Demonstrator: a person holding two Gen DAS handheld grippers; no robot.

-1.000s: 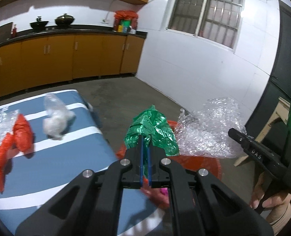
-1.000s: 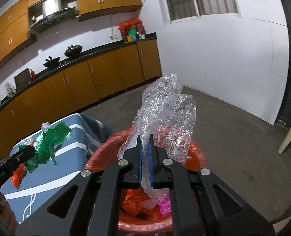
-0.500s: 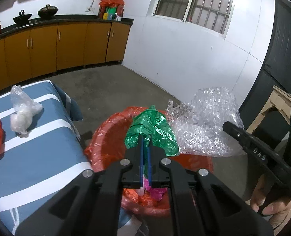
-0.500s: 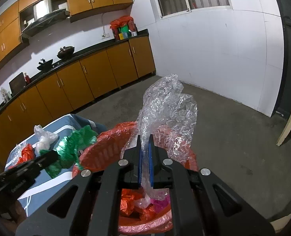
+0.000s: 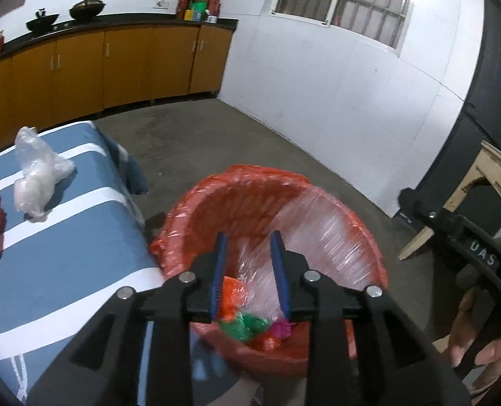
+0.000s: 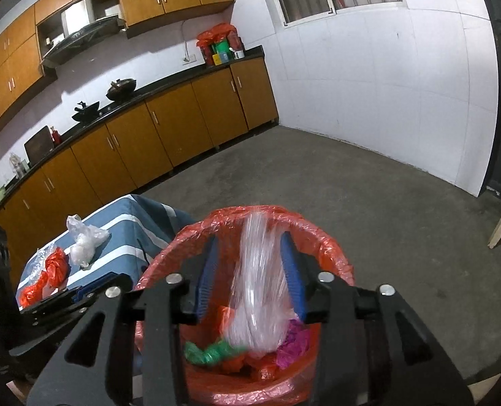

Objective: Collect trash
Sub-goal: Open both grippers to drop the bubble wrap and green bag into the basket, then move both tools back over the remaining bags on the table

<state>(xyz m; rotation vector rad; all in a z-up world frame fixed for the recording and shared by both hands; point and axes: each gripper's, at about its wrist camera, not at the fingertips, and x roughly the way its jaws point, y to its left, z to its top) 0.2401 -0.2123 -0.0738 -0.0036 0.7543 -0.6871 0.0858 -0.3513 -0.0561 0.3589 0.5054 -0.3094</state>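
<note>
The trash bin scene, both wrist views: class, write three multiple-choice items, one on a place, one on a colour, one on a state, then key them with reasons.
1. Where is the green wrapper?
A on the table
B in the bin
C on the floor

2. What colour is the bin liner?
A red
B blue
C black

3. How is the left gripper?
A shut on a bag
B open
C out of view

Key: B, it lies among scraps inside the bin; A, red plastic wraps the rim; B, its blue pads stand apart, nothing gripped.
</note>
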